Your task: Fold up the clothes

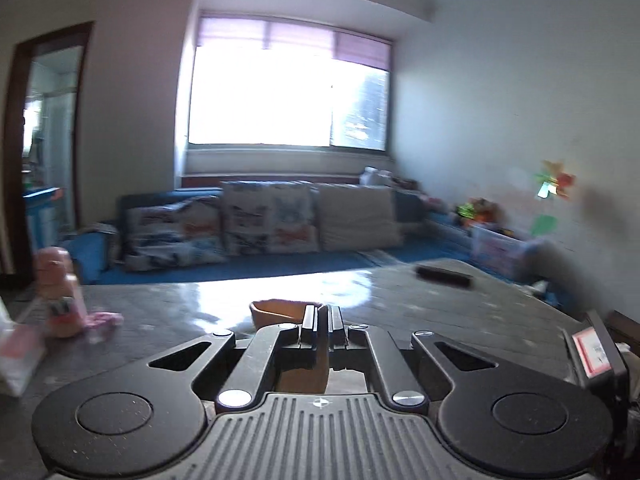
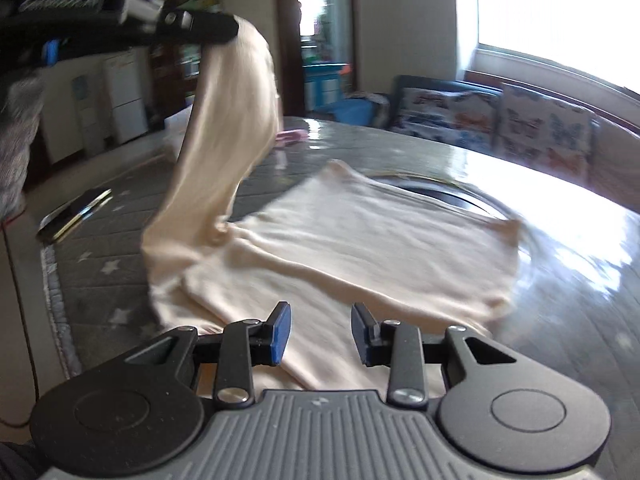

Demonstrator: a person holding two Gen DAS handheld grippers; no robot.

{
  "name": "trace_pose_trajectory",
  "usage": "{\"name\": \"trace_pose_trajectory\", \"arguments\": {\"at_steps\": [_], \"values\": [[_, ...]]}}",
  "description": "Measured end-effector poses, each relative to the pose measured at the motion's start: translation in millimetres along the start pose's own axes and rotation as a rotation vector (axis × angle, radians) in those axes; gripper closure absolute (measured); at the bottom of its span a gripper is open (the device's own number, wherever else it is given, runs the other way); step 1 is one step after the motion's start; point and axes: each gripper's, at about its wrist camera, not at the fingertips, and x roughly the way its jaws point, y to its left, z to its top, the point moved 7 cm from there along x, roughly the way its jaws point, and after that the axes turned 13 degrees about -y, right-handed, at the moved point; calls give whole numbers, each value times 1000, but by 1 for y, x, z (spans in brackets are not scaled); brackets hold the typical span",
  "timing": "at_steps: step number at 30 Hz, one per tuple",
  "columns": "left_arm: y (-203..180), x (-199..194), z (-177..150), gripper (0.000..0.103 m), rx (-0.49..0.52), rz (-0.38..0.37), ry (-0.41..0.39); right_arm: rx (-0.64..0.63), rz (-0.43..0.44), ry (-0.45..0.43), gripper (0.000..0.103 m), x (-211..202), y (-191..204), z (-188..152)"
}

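Cream knit garment [image 2: 360, 240]: sleeve lifted, pinched by left gripper [image 2: 224, 30]; right gripper [image 2: 320, 326] spread, empty. Next: lay sleeve across body.

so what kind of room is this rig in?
Most likely a home living room: a sofa with printed cushions under a big window, and a cream garment spread on a glossy table. A fridge-like white appliance shows beyond.

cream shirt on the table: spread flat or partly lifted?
Partly lifted. The cream fabric shirt mostly lies spread on the grey table, but the shut left gripper holds one sleeve end up.
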Motion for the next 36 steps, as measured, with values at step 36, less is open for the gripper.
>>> {"name": "trace_pose_trajectory", "arguments": {"at_steps": [36], "values": [[80,-4,-110,79,-34,130,294,86,-210,-8,95,6,-62,-1]]}}
